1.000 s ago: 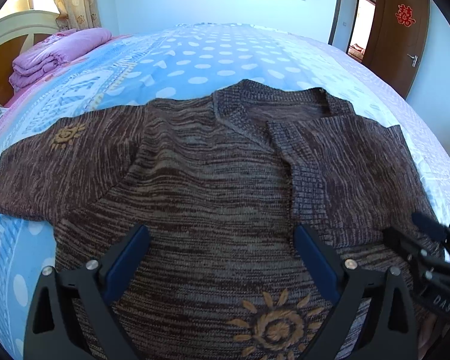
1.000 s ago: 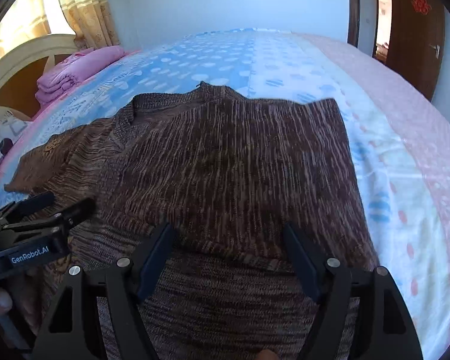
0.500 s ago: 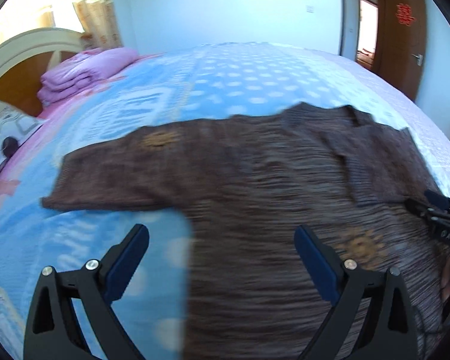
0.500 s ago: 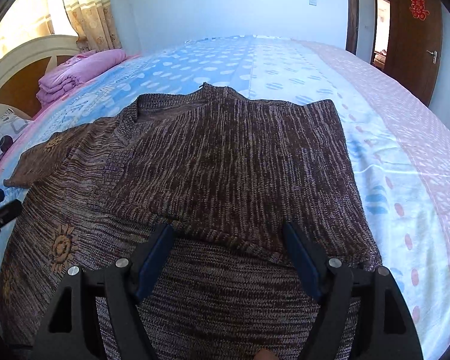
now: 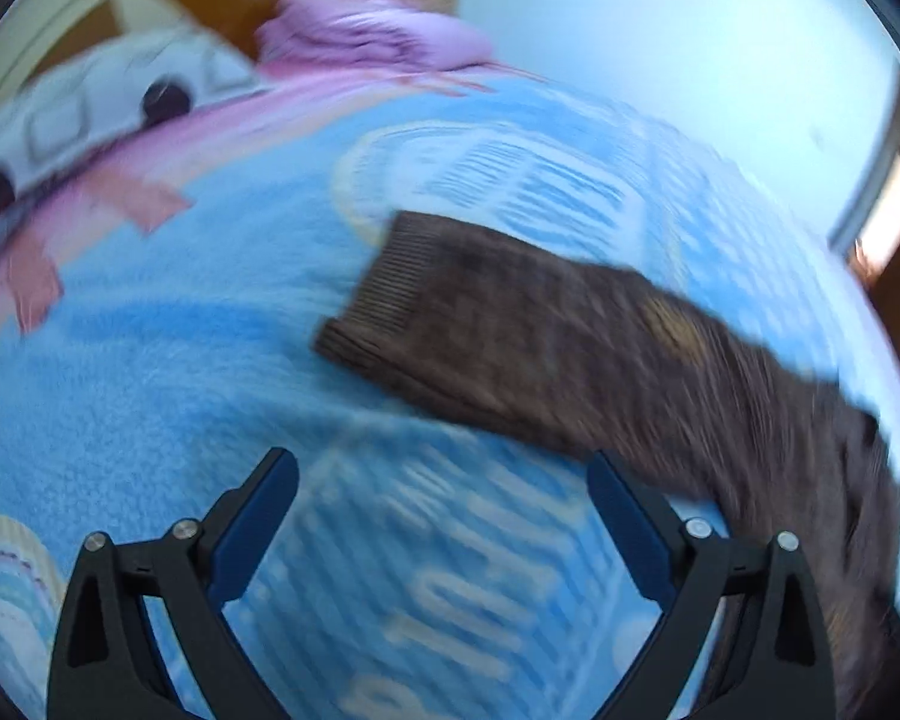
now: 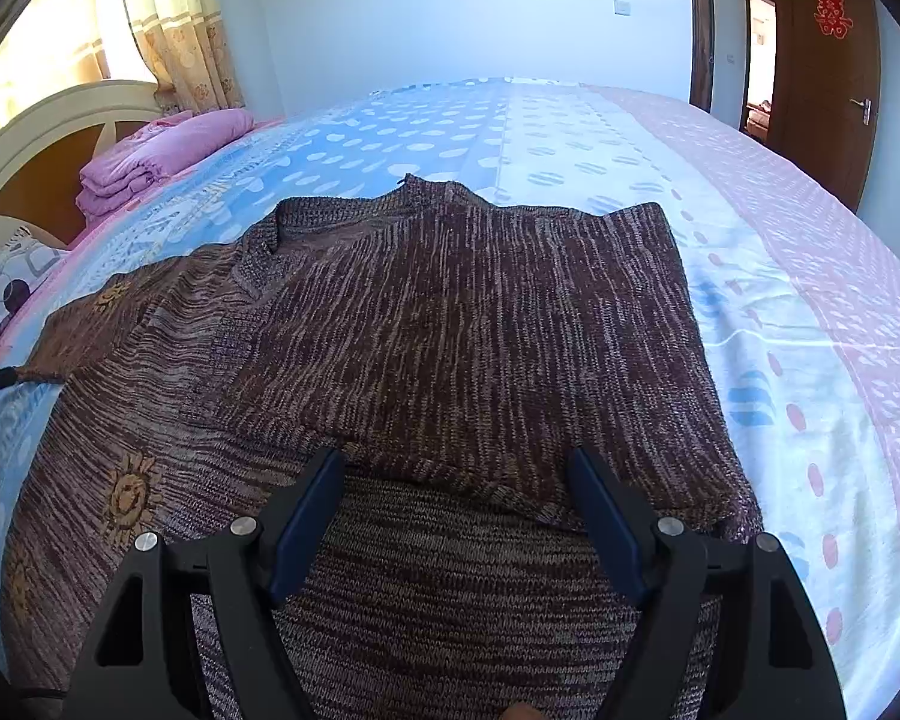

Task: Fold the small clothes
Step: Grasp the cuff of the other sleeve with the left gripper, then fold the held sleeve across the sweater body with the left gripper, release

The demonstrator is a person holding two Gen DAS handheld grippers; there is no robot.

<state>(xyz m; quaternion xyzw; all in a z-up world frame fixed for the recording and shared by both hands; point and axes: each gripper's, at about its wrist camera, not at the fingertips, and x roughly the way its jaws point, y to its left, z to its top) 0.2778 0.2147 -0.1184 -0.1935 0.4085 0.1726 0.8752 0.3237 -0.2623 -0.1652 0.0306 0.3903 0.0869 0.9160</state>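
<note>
Left-wrist view motion-blurred; sweater (image 5: 570, 348) sleeve cut off at right edge

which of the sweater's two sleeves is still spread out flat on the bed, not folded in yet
The sleeve on the headboard side, with the sun motif, still lies outstretched on the bed. The door-side one is already folded over the sweater body.
</note>
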